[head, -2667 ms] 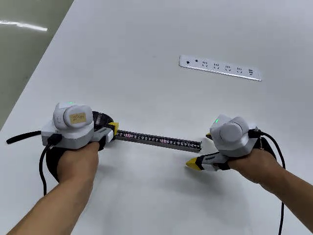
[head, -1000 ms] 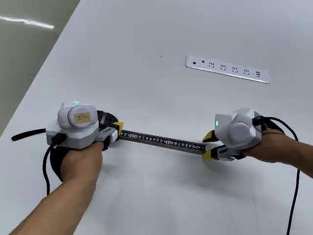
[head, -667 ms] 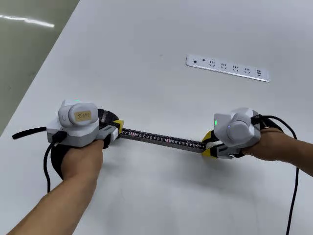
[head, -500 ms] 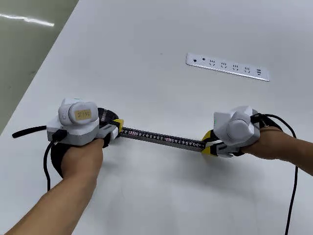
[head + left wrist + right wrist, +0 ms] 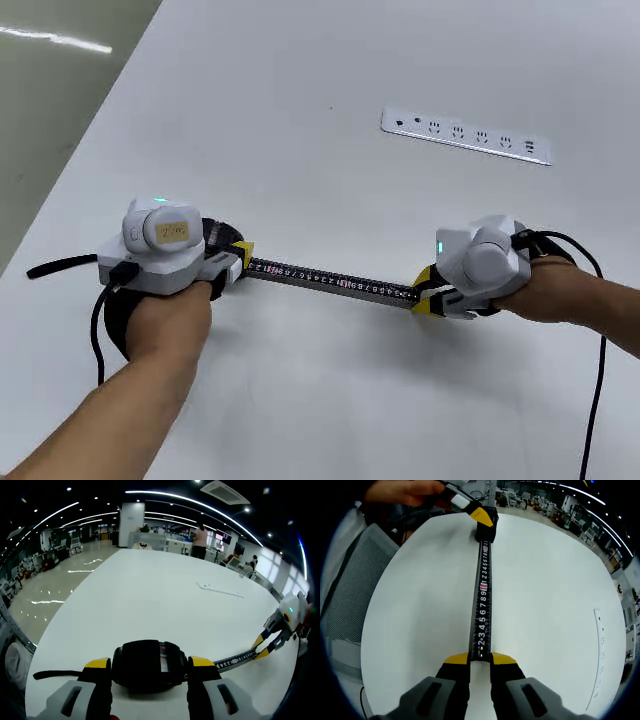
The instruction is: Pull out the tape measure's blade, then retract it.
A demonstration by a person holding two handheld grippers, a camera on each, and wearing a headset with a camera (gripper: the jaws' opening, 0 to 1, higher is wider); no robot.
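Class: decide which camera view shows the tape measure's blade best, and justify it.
The right gripper view: the blade runs up the middle from the right claw, numerals readable. The head view shows its whole span, numerals tiny. The left gripper view shows a short stretch past the case.

White power strip point(image 5: 465, 136) on white workbench point(image 5: 300, 100)

Head view. Left gripper point(image 5: 232, 264) at 9 o'clock, jaws directed toward 3 o'clock and closed on the tape measure case point(image 5: 149, 664). The left hand point(image 5: 170, 318) wraps its grip, forearm entering from 7 o'clock. Right gripper point(image 5: 421, 291) at 4 o'clock, jaws directed toward 9 o'clock and pinched on the blade point(image 5: 482, 600) tip. The right hand point(image 5: 548, 290) sits behind it, forearm entering from 4 o'clock.
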